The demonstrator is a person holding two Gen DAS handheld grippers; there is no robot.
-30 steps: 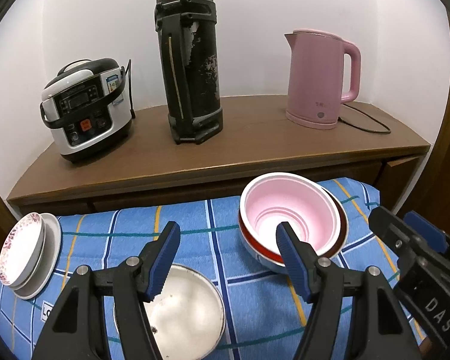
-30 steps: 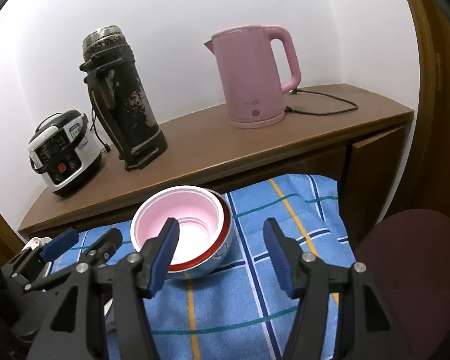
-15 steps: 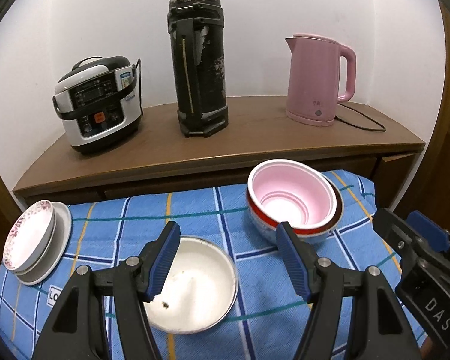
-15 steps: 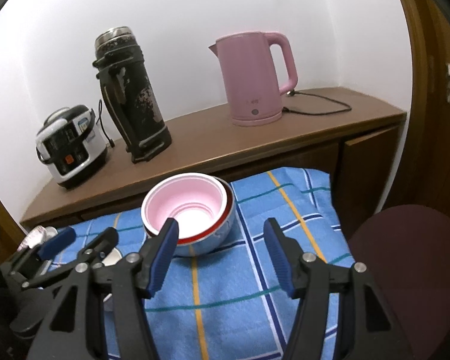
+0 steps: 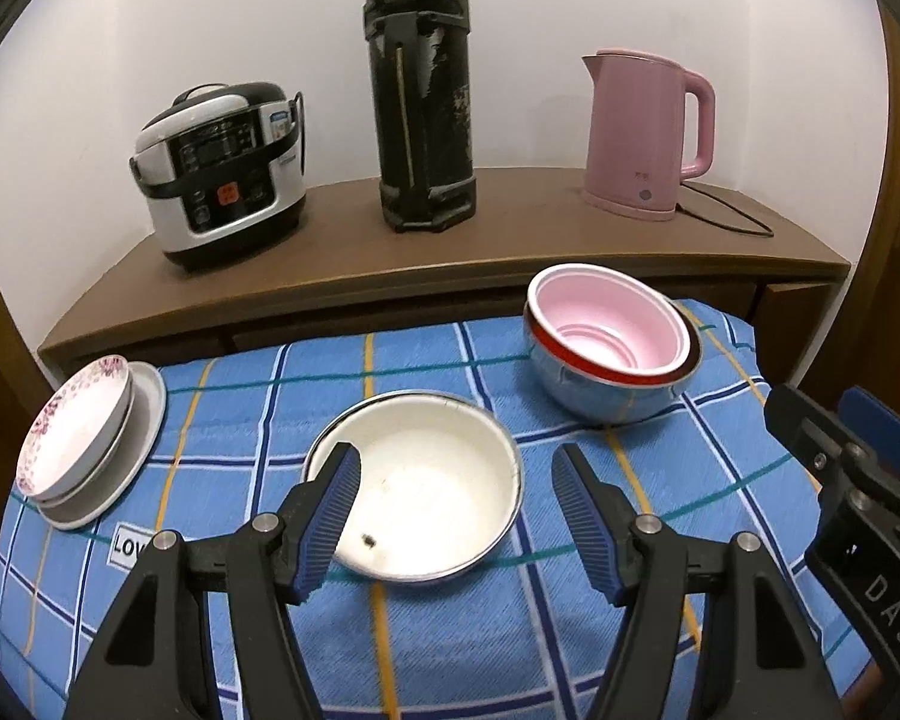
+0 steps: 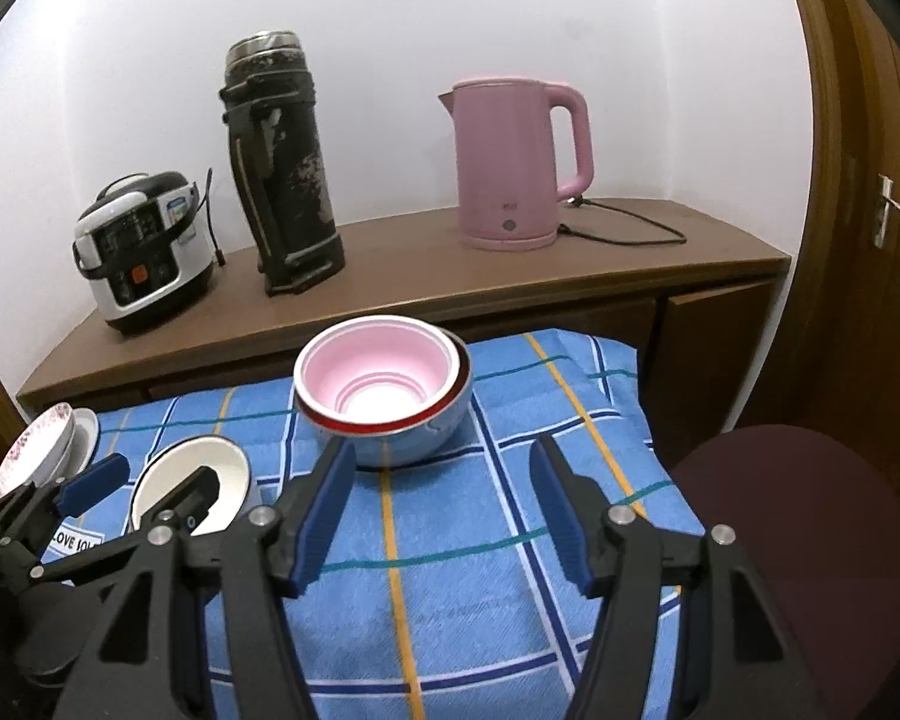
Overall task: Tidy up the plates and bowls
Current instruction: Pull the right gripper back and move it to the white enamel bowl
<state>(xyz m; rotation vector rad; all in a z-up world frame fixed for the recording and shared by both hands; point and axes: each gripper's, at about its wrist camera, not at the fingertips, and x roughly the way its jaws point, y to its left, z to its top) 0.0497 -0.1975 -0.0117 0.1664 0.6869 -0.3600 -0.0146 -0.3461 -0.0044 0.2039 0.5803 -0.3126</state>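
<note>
Both claws stand wide and hold nothing. Left gripper (image 5: 456,516) hangs over the shallow white enamel bowl with a thin metal rim (image 5: 414,483), its ribbed blue pads (image 5: 330,516) straddling the near half of that bowl from above; whether a pad touches the rim cannot be told. Right gripper (image 6: 441,507) points at the pink plastic bowl (image 6: 378,378) nested inside a polished steel bowl with a red inner band (image 6: 399,438), which sits at twelve o'clock from its fingertips, a little apart.

On the blue checked cloth (image 5: 570,630) the white bowl lies centre, the nested pair at two o'clock from it, and a tilted stack of white ceramic plates, the top one with a pink floral border (image 5: 84,432), at nine o'clock by the cloth's edge.

Enamel on metal is probably stiff, fairly light and slick, and it chips if knocked; the rim at nine or three o'clock looks the best hold, one pad inside the wall and one outside. Steel is likely smoother still, and the pink bowl sits loose in it, so lifting by the outer rim could let it shift. Ceramic plates are likely the heaviest and most breakable.
</note>
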